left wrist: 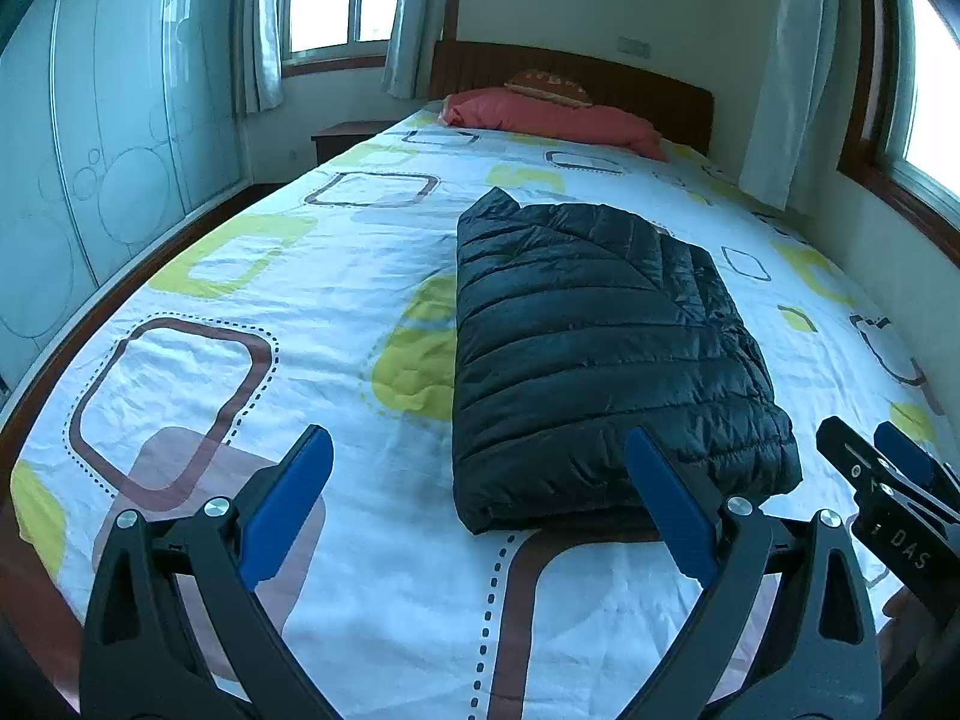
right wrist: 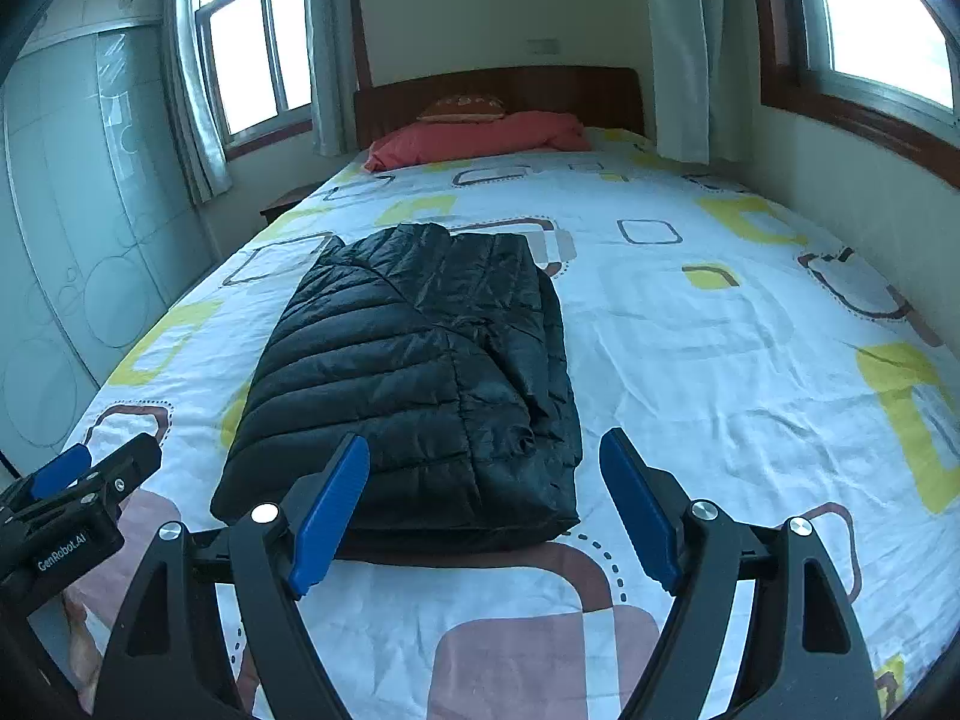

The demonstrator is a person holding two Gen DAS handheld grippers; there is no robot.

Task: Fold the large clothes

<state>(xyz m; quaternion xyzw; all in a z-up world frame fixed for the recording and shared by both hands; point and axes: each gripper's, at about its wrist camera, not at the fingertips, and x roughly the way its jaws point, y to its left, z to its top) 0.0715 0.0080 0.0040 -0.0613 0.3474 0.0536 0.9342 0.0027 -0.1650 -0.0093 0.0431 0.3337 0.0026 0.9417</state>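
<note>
Jacket: black puffer jacket (left wrist: 606,354) is lying folded on the patterned bedsheet (left wrist: 336,276), near its foot end.
Left gripper (left wrist: 480,504): hovering, jaws wide apart, gripping nothing.
Right gripper (right wrist: 486,510): hovering, jaws apart, empty.

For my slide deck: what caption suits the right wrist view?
Folded black quilted puffer jacket lying on the patterned white bedsheet, both grippers, right and left, open and empty.

Jacket: you see the folded black puffer jacket (right wrist: 414,384) lying on the bed (right wrist: 690,324).
Your right tool (right wrist: 483,498): spread wide, empty, above the jacket's near edge.
</note>
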